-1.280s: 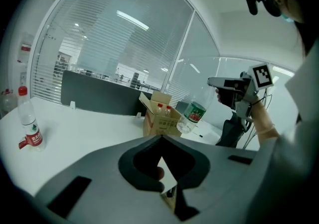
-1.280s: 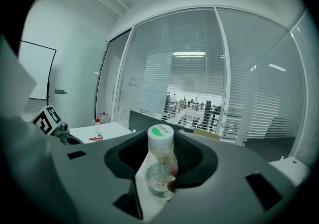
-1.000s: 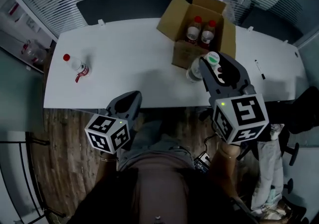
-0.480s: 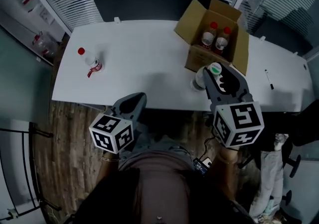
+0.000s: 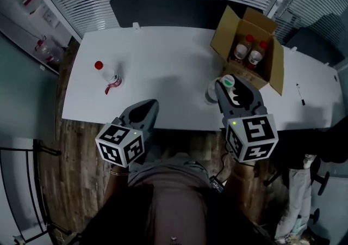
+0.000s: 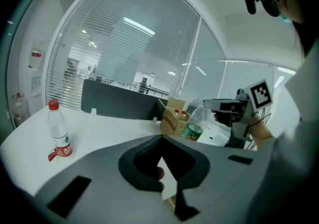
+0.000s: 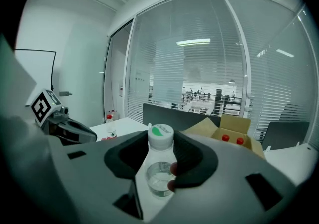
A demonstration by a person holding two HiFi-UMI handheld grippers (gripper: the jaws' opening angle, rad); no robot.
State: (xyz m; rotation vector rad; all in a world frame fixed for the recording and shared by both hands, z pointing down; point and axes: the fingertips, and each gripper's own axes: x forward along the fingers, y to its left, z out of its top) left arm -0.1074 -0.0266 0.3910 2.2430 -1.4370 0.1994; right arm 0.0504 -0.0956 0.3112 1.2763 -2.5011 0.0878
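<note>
The green-capped water bottle is hanging in the right tool, which is pinching it high up, just under the cap. Its long axis is running down from the jaws and leaning slightly. It is hovering over the counter, right of the middle and near the front edge; whether its base is touching the top is not showing.

The open cardboard box is standing just beyond the bottle and to its right, near the far right corner, with 2 red-capped bottles upright inside. The right tool is therefore sitting much nearer the box than the left.

The left tool is waiting at the front edge, left of the middle, jaws slightly spread with nothing between them. A lone red-capped bottle is standing well apart, towards the left end.

The counter is white and plain, set on a wooden floor. A dark screen is running along its far edge, with blinds behind glass beyond.
</note>
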